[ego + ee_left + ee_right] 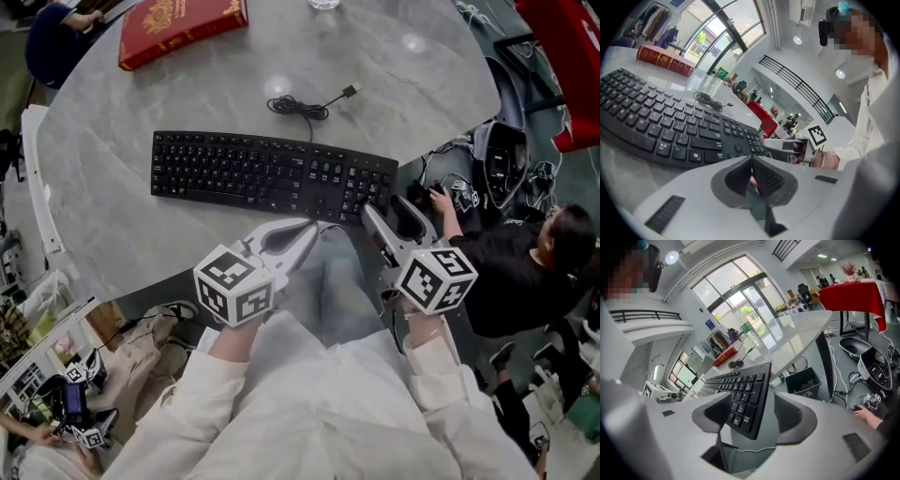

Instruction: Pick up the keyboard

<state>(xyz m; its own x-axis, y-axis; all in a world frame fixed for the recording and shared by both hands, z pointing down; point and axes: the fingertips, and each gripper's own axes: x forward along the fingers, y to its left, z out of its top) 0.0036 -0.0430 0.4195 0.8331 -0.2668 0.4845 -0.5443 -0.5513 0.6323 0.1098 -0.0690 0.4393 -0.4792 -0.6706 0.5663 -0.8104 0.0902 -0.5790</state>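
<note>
Black plastic keyboard [272, 175] lies on the grey marbled table [103, 225], its right corner between the right gripper's [386, 212] parted fingers, untouched. Left gripper's [309, 231] fingers together, empty, keyboard just ahead. Risk: a one-corner grip lets the board twist free
</note>
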